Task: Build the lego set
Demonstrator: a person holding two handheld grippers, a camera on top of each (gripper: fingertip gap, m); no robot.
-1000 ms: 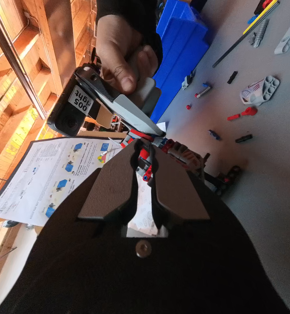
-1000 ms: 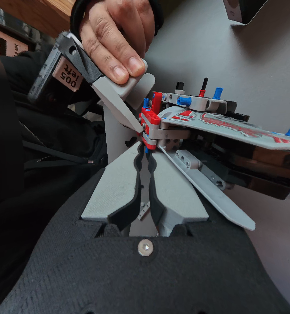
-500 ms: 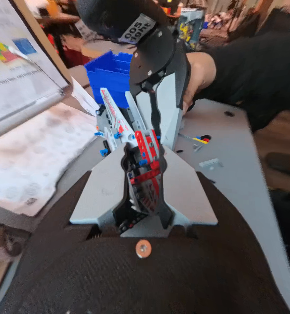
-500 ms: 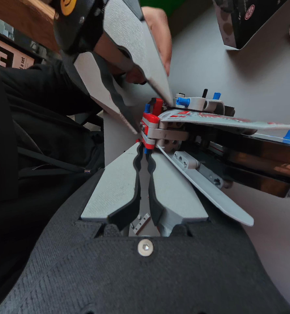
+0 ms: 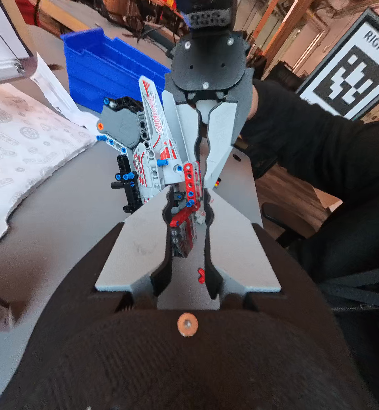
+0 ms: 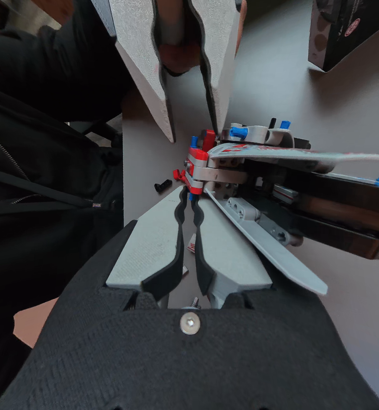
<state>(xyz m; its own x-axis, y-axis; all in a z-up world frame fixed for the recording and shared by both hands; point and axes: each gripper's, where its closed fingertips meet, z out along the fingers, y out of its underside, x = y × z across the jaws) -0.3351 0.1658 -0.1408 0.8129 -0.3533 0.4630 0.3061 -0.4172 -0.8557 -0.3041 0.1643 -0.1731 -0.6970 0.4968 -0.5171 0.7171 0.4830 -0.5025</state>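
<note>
Both tools now face each other across the tabletop (image 5: pixel 68 221). Standing on it, the lego model (image 5: pixel 155 144) looks half built, with loose bits like a red piece (image 6: pixel 178 174) still left. Left tool (image 5: pixel 187 195) is partly open around its red end. Right tool (image 6: pixel 189 195) is nearly closed on a blue pin (image 6: pixel 191 196).

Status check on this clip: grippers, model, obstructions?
Left gripper open, fingers straddling the red end of the lego model. Right gripper shut on that end's blue pin. Loose red piece and black pin on table beside it.
</note>
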